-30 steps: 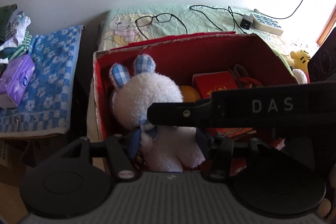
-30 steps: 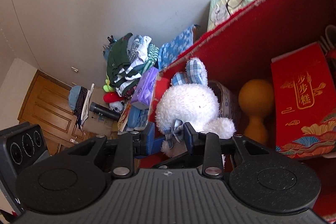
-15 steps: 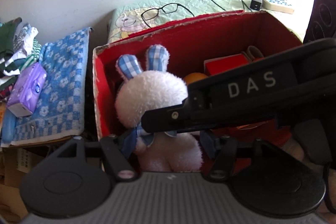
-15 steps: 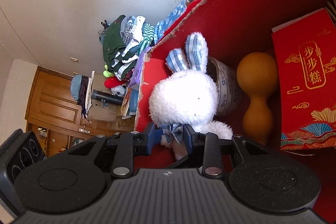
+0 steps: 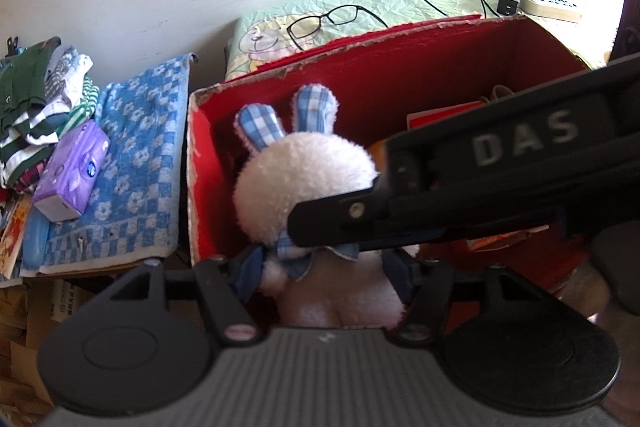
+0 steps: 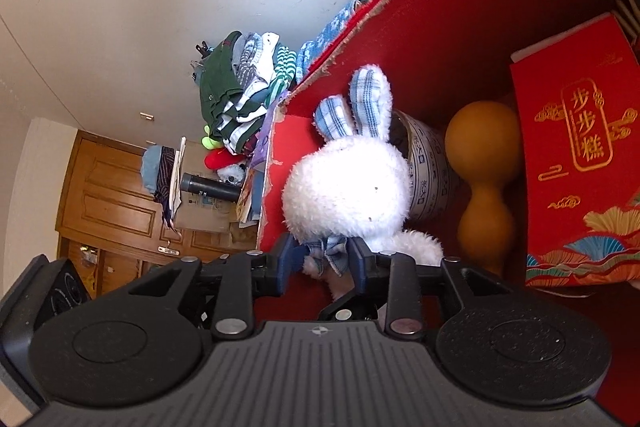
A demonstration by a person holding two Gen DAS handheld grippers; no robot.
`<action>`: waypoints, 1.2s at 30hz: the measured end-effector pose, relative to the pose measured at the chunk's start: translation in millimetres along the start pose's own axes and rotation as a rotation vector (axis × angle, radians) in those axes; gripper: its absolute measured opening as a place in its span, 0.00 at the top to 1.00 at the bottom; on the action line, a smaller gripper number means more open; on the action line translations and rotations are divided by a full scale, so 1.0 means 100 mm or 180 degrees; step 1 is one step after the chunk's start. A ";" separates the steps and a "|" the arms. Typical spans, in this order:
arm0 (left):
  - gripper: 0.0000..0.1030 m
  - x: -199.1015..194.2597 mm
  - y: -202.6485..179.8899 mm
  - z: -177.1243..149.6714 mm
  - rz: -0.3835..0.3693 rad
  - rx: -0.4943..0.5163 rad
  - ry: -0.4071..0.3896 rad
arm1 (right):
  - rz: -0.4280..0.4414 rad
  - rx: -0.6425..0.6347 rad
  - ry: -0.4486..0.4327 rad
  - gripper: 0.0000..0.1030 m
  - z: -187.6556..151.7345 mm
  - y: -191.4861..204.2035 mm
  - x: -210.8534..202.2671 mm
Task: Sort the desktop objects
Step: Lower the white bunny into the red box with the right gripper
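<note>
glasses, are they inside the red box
No, the glasses lie on the pale green cloth behind the red box, outside its back wall.

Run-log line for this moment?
left gripper: jaws opening, plush bunny between | right gripper: shut on its bow | place: inside red box

Black left gripper (image 5: pixel 326 273), blue pads; right gripper (image 6: pixel 322 261) marked "DAS", seemingly alike.

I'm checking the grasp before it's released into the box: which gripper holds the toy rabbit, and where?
The right gripper pinches the plush rabbit by its checked bow at the neck. The left gripper, jaws opening, flanks its body; contact unclear.
</note>
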State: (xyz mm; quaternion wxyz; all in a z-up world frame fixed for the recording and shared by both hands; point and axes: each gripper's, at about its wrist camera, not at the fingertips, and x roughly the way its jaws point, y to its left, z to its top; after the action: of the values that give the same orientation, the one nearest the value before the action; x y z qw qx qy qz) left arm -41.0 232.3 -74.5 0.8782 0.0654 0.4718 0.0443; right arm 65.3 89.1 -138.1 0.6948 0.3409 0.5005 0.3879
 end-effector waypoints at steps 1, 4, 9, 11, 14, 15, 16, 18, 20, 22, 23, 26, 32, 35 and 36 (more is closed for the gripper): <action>0.34 0.00 0.01 0.00 0.0009 -0.0017 -0.0005 | -0.0017 -0.0044 -0.0017 0.61 0.01 0.02 -0.02; 0.35 0.00 0.03 0.02 -0.0008 -0.0053 -0.0009 | -0.0086 -0.0157 -0.0114 0.59 0.02 0.04 -0.11; 0.35 0.01 0.02 0.02 0.0035 -0.0059 -0.0015 | -0.0290 -0.0168 -0.0463 0.61 0.04 -0.01 -0.28; 0.36 0.00 0.05 0.02 -0.0005 -0.0102 -0.0018 | -0.0487 -0.0114 -0.0539 0.61 0.07 -0.04 -0.29; 0.37 -0.01 0.08 0.02 -0.0031 -0.0120 -0.0012 | -0.0941 -0.0117 -0.0502 0.66 0.14 -0.06 -0.19; 0.38 -0.02 0.09 0.03 -0.0052 -0.0130 -0.0011 | -0.1006 -0.0127 -0.0482 0.67 0.16 -0.06 -0.15; 0.41 -0.04 0.11 0.03 -0.0091 -0.0151 -0.0017 | -0.1054 -0.0134 -0.0446 0.68 0.18 -0.07 -0.10; 0.43 -0.07 0.14 0.02 -0.0157 -0.0187 -0.0041 | -0.1139 -0.0197 -0.0313 0.68 0.22 -0.05 -0.01; 0.44 -0.08 0.15 0.03 -0.0138 -0.0180 -0.0044 | -0.1145 -0.0314 -0.0213 0.69 0.22 -0.01 0.05; 0.45 -0.10 0.15 0.03 -0.0095 -0.0170 -0.0053 | -0.1143 -0.0409 -0.0203 0.70 0.21 0.04 0.09; 0.45 -0.10 0.15 0.03 -0.0073 -0.0175 -0.0061 | -0.1100 -0.0438 -0.0202 0.71 0.20 0.05 0.11; 0.46 -0.09 0.16 0.03 -0.0050 -0.0184 -0.0069 | -0.1119 -0.0595 -0.0114 0.75 0.20 0.09 0.21; 0.36 -0.04 0.04 0.02 0.0115 -0.0077 -0.0072 | -0.0949 -0.0435 -0.0079 0.76 0.26 -0.02 0.19; 0.32 -0.01 -0.01 0.04 0.0168 -0.0045 -0.0043 | -0.0953 -0.0438 -0.0087 0.76 0.24 0.01 0.17; 0.32 -0.01 -0.02 0.04 0.0179 -0.0048 -0.0039 | -0.0970 -0.0461 -0.0094 0.76 0.23 0.03 0.17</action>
State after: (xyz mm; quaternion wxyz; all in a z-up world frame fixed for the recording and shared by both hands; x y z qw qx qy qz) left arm -38.4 230.4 -72.0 0.8800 0.0722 0.4640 0.0721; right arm 90.0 103.4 -136.9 0.7756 0.2158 0.5068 0.3082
